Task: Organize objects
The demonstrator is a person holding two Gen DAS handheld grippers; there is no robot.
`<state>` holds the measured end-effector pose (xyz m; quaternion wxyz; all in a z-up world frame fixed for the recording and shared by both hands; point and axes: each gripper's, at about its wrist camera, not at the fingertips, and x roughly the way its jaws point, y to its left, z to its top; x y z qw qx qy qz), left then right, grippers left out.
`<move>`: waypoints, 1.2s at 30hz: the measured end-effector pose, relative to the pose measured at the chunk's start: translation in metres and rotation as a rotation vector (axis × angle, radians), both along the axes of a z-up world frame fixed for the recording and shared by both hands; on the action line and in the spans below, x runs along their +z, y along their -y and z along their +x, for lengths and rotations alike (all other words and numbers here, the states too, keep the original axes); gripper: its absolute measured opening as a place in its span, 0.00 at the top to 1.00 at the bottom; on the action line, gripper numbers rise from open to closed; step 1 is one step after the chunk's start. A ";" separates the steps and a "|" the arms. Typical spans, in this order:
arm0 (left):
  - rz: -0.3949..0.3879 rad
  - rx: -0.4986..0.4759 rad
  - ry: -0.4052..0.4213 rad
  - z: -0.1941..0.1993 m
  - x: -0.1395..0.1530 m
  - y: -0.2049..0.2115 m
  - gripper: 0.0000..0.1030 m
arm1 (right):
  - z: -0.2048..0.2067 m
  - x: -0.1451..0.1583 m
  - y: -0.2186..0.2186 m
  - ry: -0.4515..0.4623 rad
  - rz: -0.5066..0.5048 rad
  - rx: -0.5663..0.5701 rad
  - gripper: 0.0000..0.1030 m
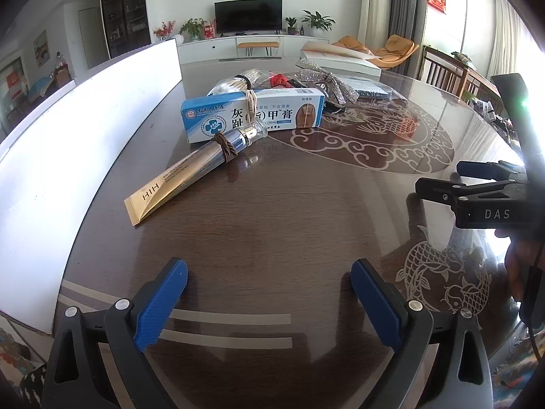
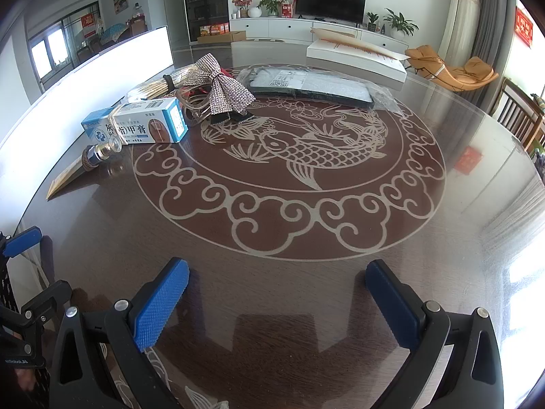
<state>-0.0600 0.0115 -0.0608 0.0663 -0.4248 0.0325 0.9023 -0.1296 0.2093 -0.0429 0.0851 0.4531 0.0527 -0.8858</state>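
A gold and silver cream tube [image 1: 190, 167] with a brown hair tie around it lies on the dark round table [image 1: 289, 211]; it also shows in the right wrist view [image 2: 85, 162]. Behind it lies a blue and white ointment box [image 1: 253, 114], also in the right wrist view [image 2: 143, 124]. Further back are a bundle of sticks [image 1: 238, 83], a rhinestone bow [image 2: 221, 85] and a flat plastic-wrapped dark package [image 2: 313, 85]. My left gripper [image 1: 269, 279] is open and empty above the table's near edge. My right gripper [image 2: 277, 281] is open and empty, and seen from the side [image 1: 453, 177] in the left wrist view.
A long white box [image 1: 68, 156] stands along the table's left side. Another white box [image 2: 357, 56] with paper on it sits at the far edge. Wooden chairs [image 2: 521, 116] stand to the right. The table's patterned middle [image 2: 289, 177] lies between the grippers and the objects.
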 end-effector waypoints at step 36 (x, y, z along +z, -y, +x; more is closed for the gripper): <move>0.000 -0.002 0.000 0.000 0.000 -0.001 0.02 | 0.000 0.000 0.000 0.000 -0.001 0.000 0.00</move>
